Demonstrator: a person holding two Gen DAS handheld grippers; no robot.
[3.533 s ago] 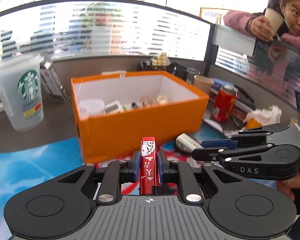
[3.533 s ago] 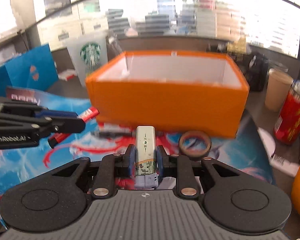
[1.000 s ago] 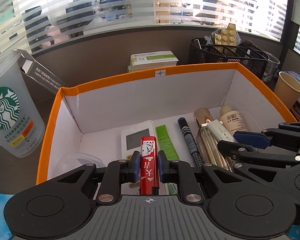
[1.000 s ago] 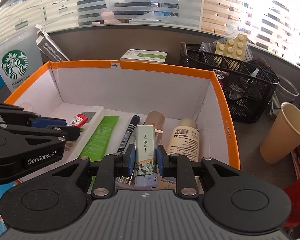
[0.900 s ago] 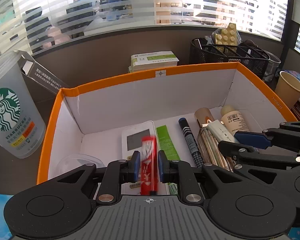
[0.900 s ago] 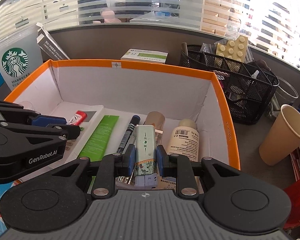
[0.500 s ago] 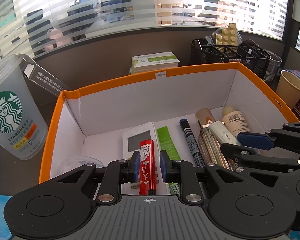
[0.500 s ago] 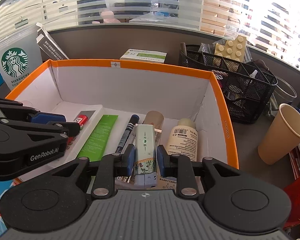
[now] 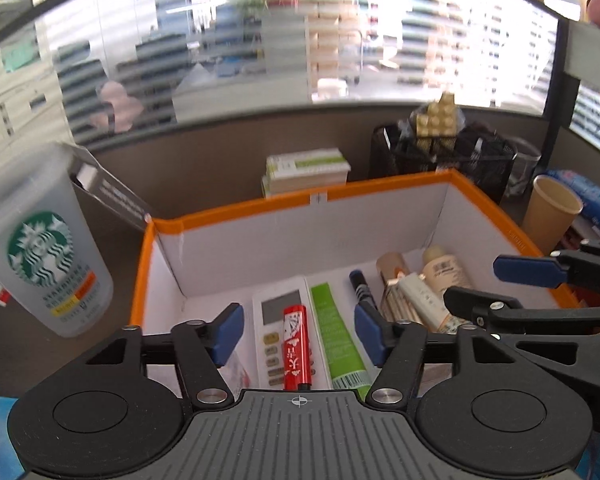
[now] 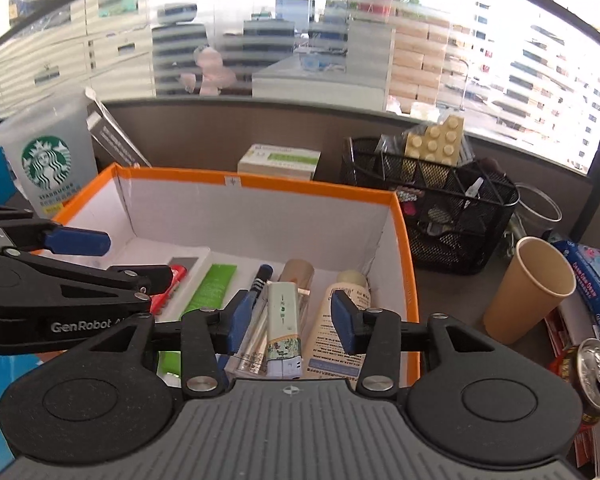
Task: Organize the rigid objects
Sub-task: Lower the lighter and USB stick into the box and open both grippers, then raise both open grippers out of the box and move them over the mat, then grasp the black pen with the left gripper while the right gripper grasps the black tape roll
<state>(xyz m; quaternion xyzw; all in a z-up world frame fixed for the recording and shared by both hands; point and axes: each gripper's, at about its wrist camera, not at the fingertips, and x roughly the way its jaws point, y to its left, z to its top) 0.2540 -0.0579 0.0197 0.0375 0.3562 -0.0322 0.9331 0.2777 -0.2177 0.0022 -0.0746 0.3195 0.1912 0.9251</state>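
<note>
Though partly hidden, lighters inside box.

Box: orange outside, white inside. In the box: red lighter with white print; white lighter with green floral pattern; lime-green tube.

Cardboard, plastic, wire, paper.
Matt orange cardboard box; glossy red plastic lighter; black wire-mesh basket; matt brown paper cup.
</note>
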